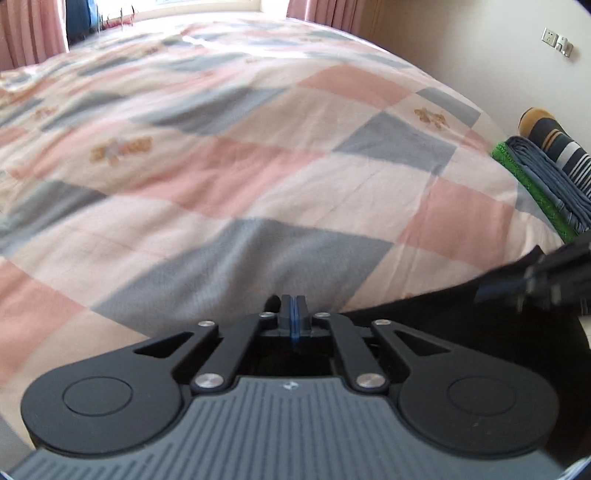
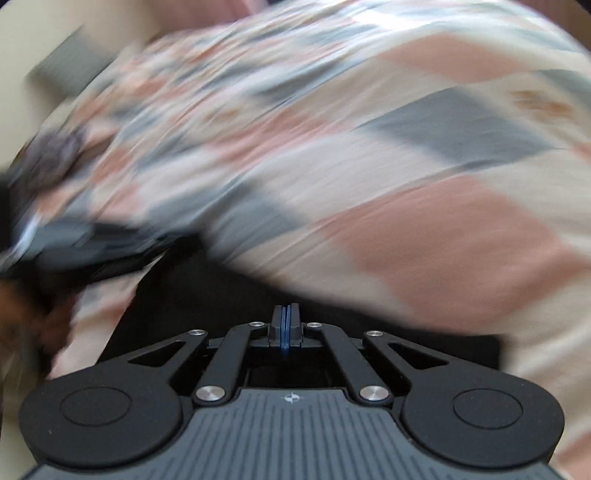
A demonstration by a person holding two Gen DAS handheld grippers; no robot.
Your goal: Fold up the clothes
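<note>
Our left hand-held gripper (image 1: 293, 308) has its two fingers pressed together, the blue pads meeting with no gap. A black garment (image 1: 424, 314) lies just beside and to the right of the fingertips, and a small dark fold shows at their left edge; whether cloth is actually pinched between the pads we cannot tell. The garment lies on a bed (image 1: 221, 166) covered in a pink, grey and cream checked quilt, at its near edge.

Our right hand-held gripper (image 2: 284, 319) is likewise closed, pads touching. In the right wrist view, which is badly blurred, the black garment (image 2: 207, 295) spreads directly beneath and ahead of the fingers; again we cannot tell whether they grip it. In the left wrist view the right hand-held gripper appears as a dark blurred shape at the right edge, over the garment.

At the far right of the bed sits a stack of folded clothes (image 1: 546, 173): green, blue-grey and striped pieces. Pink curtains (image 1: 33, 33) hang behind the bed.
</note>
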